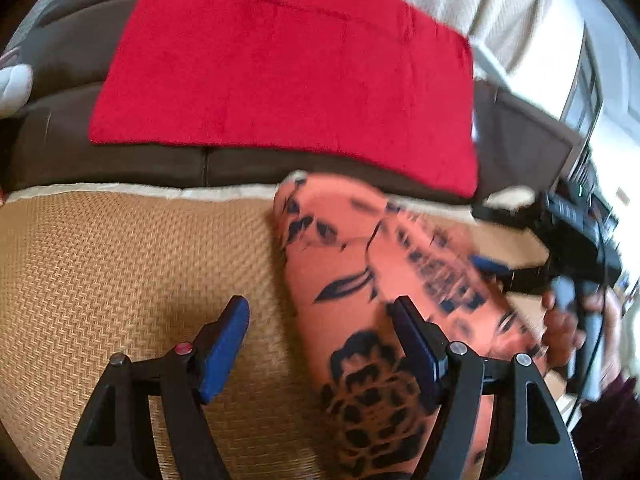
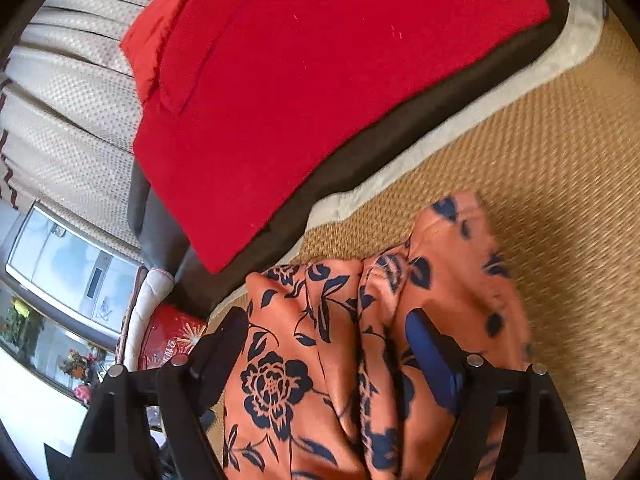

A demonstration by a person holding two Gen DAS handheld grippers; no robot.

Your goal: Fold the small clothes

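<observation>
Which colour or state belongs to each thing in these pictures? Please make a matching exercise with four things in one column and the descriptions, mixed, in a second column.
Things:
1. blanket
2. floral cloth
3. mat
4. left gripper

Descriptions:
A. woven, tan
B. open, fingers apart
C. plain red, spread on the dark sofa
D. orange with dark flowers, bunched in folds

Pairs: 1-C, 2-D, 3-A, 4-B
</observation>
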